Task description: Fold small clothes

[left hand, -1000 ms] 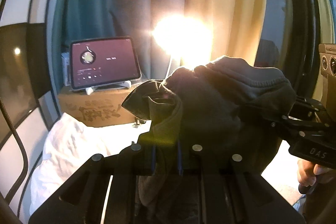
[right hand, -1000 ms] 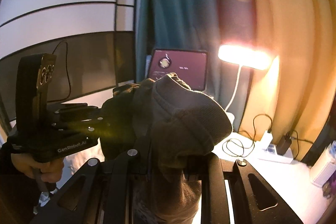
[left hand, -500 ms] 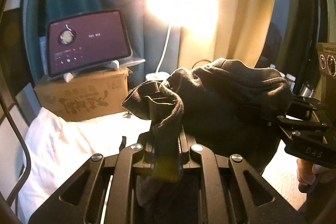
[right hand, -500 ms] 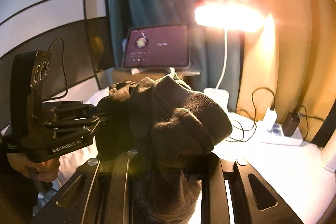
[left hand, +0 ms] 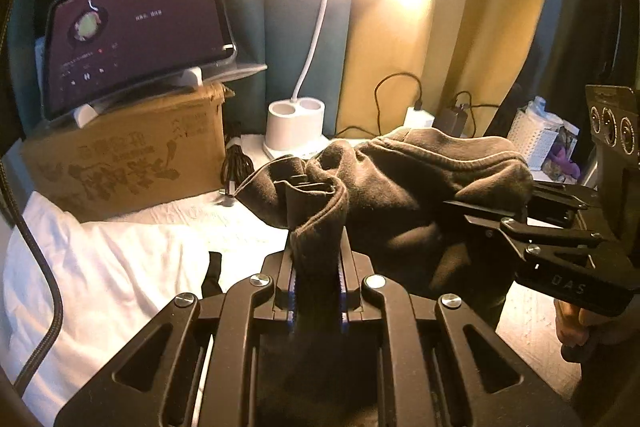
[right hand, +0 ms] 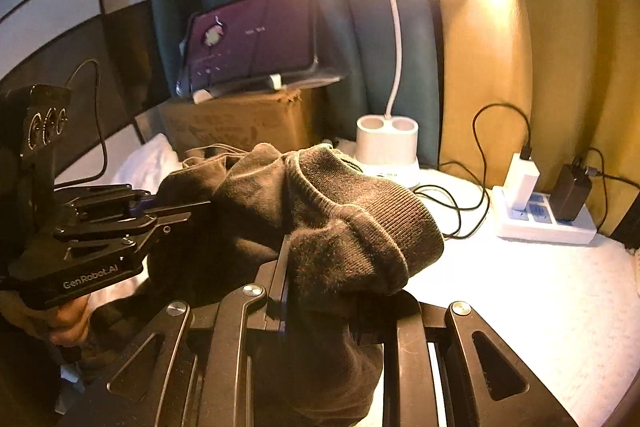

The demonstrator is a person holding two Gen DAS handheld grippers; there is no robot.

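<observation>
- The dark sock point(left hand: 420, 195) hangs in the air between the 2 claws, above the white desk point(right hand: 520, 291) and not touching it as far as the views show.
- The left claw point(left hand: 316, 267) is nearly closed, its jaws pinching a narrow bunched end of the sock that rises straight out of them.
- The right claw point(right hand: 320, 291) is also closed on fabric, clamped over the thicker ribbed cuff end, which bulges over its jaws.
- The relation that matters: the sock's long axis runs roughly level from one claw to the other, with slack cloth sagging in the middle. Each claw has 1 end, so neither is nearer than the other; the bare desk lies below and ahead of both.
- Judged from this, the next move is to lower the sock flat, and it must land with that axis straight, or the slack middle will crumple.
- Containers: the white lamp base point(right hand: 386, 143) has 2 round wells, seemingly empty. The cardboard box point(left hand: 128, 163) is closed, carrying a tablet point(left hand: 136, 35) on its stand.
- A power strip point(right hand: 540, 219) with 2 chargers plugged in sits to the right, well apart from the sock.
</observation>
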